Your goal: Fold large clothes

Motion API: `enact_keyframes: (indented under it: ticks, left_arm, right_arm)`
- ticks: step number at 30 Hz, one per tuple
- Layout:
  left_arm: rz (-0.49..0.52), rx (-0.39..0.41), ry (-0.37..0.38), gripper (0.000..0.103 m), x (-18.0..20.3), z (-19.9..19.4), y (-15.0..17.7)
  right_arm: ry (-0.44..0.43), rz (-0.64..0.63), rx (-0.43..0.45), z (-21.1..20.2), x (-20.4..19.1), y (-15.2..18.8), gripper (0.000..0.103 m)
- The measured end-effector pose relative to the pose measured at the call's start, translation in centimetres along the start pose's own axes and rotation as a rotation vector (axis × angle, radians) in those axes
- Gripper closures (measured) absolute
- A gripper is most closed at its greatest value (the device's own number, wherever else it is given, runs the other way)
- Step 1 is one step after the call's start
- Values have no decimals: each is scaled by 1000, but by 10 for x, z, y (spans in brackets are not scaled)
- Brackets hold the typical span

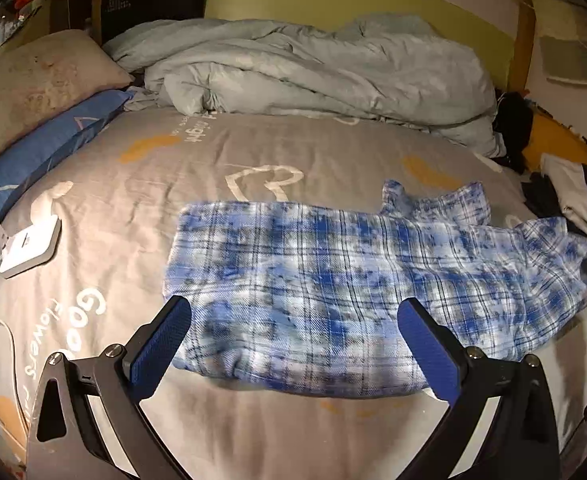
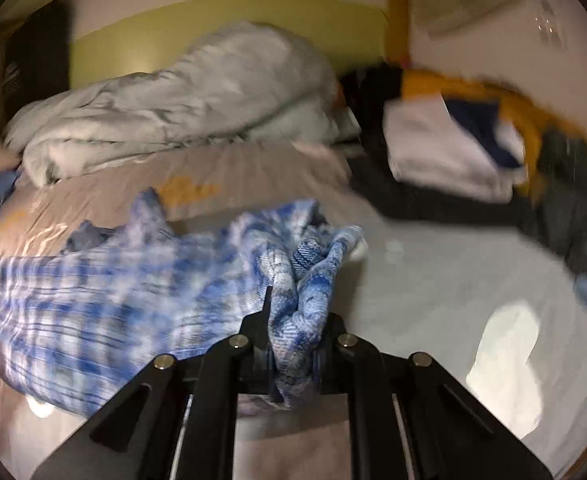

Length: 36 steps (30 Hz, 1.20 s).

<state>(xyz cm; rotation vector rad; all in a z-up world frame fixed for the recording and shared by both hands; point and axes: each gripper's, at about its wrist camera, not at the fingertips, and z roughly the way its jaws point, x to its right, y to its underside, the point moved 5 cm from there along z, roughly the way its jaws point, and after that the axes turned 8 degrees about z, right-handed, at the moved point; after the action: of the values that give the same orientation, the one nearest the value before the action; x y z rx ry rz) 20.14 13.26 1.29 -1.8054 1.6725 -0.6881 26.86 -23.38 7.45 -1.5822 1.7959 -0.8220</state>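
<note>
Plaid blue-and-white shirt [image 1: 333, 276] lies spread on the grey bed sheet [image 1: 153, 208], one bunched end pinched in the right gripper [image 2: 295, 320].

Black fingers of the right gripper are pressed together on a twisted fold of the shirt and point downward over the bed. Left gripper [image 1: 293, 336] hovers over the shirt's near edge, its blue pads [image 1: 161, 344] spread wide with nothing between them. Crumpled duvet [image 1: 313, 76] sits behind, folded clothes [image 2: 449, 156] to the right.

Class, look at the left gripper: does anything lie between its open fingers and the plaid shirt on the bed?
Nothing visible does. The left gripper hangs open right over the near edge of the plaid shirt, with only bedsheet around.
</note>
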Motion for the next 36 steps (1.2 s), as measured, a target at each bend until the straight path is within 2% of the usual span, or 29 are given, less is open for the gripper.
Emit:
enact_keyframes:
  ticks: [2, 5, 8, 11, 14, 17, 20, 22, 23, 24, 26, 27, 28, 29, 31, 32, 33, 34, 36]
  left_arm:
    - [-14, 2, -1, 1, -3, -2, -1]
    - [-32, 11, 16, 1, -5, -6, -4]
    - [-31, 20, 29, 1, -5, -10, -6]
    - [-27, 29, 30, 1, -6, -14, -7]
    - [-36, 29, 43, 1, -8, -15, -8]
    - [-46, 21, 59, 1, -8, -14, -8]
    - [-49, 13, 61, 1, -8, -11, -8]
    - [-48, 11, 58, 1, -8, -10, -7]
    - [-48, 11, 57, 1, -8, -10, -7]
    - [-47, 12, 55, 1, -8, -10, -7]
    - [-48, 13, 53, 1, -9, -10, -6]
    - [-48, 13, 53, 1, -9, -10, -6]
    - [-47, 12, 54, 1, -9, -9, -6]
    - [-45, 11, 54, 1, -9, -9, -6]
    - [-38, 8, 53, 1, -7, -7, -5]
    - [-36, 6, 53, 1, -7, -6, -5]
    - [-32, 3, 53, 1, -6, -5, -4]
    - [-28, 0, 53, 1, -5, -4, -3]
    - [-22, -4, 52, 1, -3, -3, -2]
  right_arm:
    - [-36, -43, 26, -9, -21, -5, 92]
    - [-112, -106, 9, -13, -63, 2, 92]
    - [-159, -169, -34, -4, -101, 27, 92]
    - [-198, -202, -70, 5, -123, 55, 92]
    - [-223, -212, -106, 9, -132, 79, 91]
    - [-238, -210, -105, 11, -130, 86, 89]
    - [-328, -167, -143, 9, -127, 83, 83]
    - [-457, -129, -179, 1, -123, 78, 65]
    - [-527, -102, -187, -6, -120, 74, 64]
    - [-550, -95, -180, -10, -119, 70, 63]
    - [-551, -109, -141, -19, -119, 62, 60]
    - [-520, -113, -100, -24, -116, 56, 49]
    - [-484, -100, -60, -27, -112, 49, 33]
    - [-452, -66, -22, -29, -105, 40, 29]
    - [-405, 6, -29, -23, -94, 27, 30]
    - [-386, 25, -43, -16, -93, 22, 33]
    - [-352, 47, -69, -5, -89, 16, 53]
    - [-319, 59, -99, 7, -86, 12, 66]
    - [-335, 78, -131, 23, -86, 6, 74]
